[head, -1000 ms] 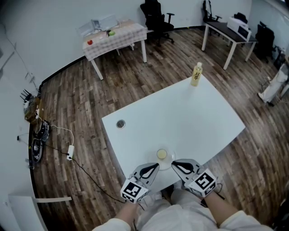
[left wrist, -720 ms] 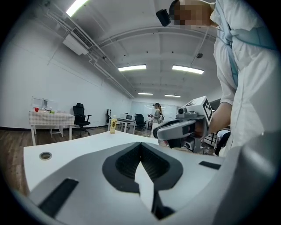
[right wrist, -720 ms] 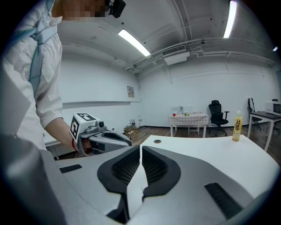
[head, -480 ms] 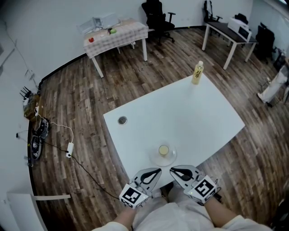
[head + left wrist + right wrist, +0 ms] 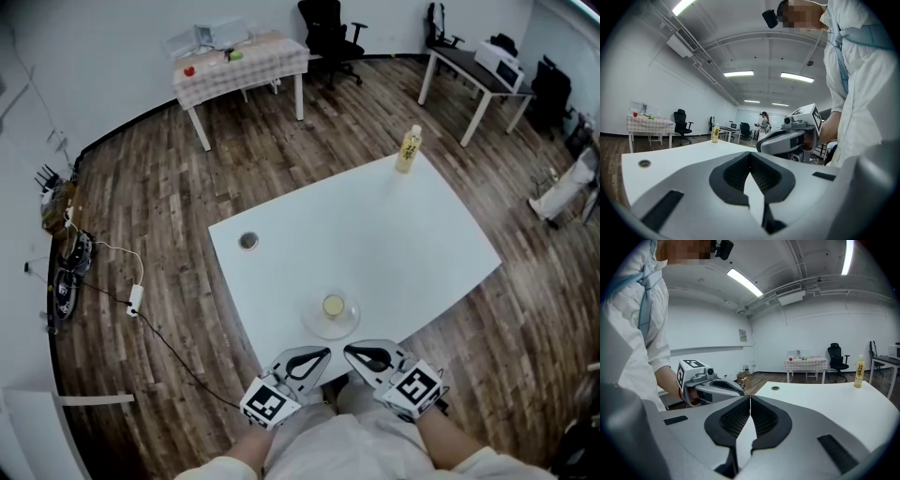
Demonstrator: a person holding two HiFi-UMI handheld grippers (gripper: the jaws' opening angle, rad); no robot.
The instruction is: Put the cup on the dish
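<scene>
Nothing legible is showing anywhere. The bottle [image 5: 408, 150] on the bench [image 5: 422, 244] is carrying dark characters on its yellow label, too small to read. A wall notice [image 5: 742, 335] is appearing only as a blur. The marker cubes [image 5: 267, 403] are displaying black-and-white square patterns, not letters.

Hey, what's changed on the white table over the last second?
The left hand-held gripper and the right hand-held gripper drew back from the dish toward the person, both shut and empty. The cup stayed on the dish, and the bottle stayed at the table's far corner.
</scene>
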